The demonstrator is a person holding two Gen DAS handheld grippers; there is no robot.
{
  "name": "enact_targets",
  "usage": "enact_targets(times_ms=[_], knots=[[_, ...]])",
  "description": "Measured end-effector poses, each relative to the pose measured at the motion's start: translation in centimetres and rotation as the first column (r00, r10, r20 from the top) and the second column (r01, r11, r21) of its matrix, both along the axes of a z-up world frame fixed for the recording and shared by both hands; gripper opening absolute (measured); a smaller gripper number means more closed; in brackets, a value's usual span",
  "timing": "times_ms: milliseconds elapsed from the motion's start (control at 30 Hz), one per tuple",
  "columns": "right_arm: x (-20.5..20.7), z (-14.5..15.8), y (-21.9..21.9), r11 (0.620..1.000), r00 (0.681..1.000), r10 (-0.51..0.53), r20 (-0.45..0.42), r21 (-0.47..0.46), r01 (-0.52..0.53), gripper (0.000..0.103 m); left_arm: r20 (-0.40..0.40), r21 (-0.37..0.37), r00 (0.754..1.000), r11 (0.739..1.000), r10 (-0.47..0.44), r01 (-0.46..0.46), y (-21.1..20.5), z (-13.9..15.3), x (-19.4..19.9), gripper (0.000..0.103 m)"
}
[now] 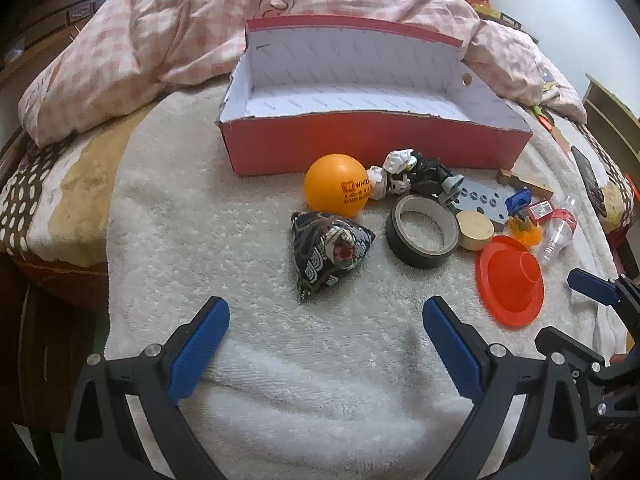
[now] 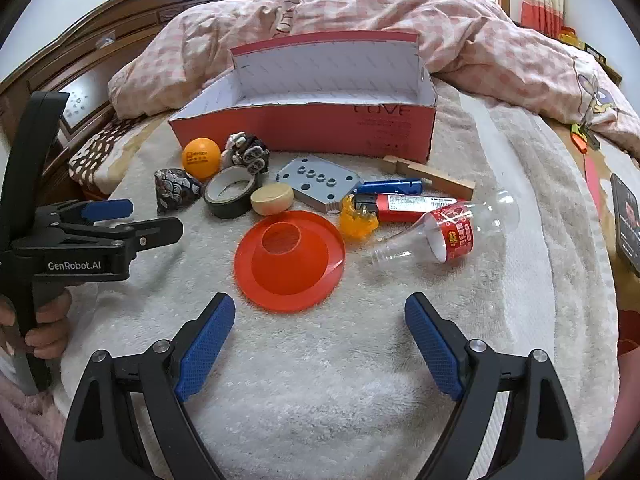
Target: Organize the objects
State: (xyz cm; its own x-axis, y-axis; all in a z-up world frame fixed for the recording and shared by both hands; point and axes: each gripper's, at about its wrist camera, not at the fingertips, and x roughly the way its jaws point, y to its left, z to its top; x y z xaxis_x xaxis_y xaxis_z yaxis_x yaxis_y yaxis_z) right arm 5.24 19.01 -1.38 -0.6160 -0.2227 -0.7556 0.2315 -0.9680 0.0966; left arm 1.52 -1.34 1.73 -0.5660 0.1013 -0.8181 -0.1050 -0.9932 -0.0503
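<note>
Both tongs (image 1: 326,322) (image 2: 320,320) released, empty — red box (image 1: 376,148) well beyond, objects between.

- I'm in a bedroom of a home, working on top of a bed.
- Rumpled pink checked duvet (image 2: 400,32) heaped across the far side of the mattress.
- Dark carved wooden headboard (image 2: 120,28) at my left.
- White fluffy towel (image 1: 248,208) spread over a brown spotted blanket (image 1: 28,200) as my work surface.
- Window with orange-pink curtains (image 2: 540,4) behind the bed.
- Household odds and ends scattered beside 1 open red cardboard box (image 1: 376,144).
</note>
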Motion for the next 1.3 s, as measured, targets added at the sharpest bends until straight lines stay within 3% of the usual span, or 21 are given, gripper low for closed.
enact_targets(times_ms=[600, 1000, 1300], knots=[[-0.7, 0.4, -0.7, 0.999, 0.999, 0.043, -0.012, -0.030, -0.044, 0.089, -0.041, 0.001, 0.999, 1.000, -0.026, 0.026, -0.2, 0.6, 0.6, 0.096], [-2.6, -1.1, -2.6, 0.998, 0.997, 0.060, 0.042, 0.024, -0.061, 0.089, -0.084, -0.017, 0.996, 1.000, -0.015, 0.014, -0.5, 1.0, -0.2, 0.096], [-2.7, -1.6, -3.5, 0.994, 0.998, 0.049, 0.037, 0.091, -0.053, 0.089, -0.021, -0.023, 1.000, 1.000, -0.017, 0.017, 0.4, -0.5, -2.4, 0.095]])
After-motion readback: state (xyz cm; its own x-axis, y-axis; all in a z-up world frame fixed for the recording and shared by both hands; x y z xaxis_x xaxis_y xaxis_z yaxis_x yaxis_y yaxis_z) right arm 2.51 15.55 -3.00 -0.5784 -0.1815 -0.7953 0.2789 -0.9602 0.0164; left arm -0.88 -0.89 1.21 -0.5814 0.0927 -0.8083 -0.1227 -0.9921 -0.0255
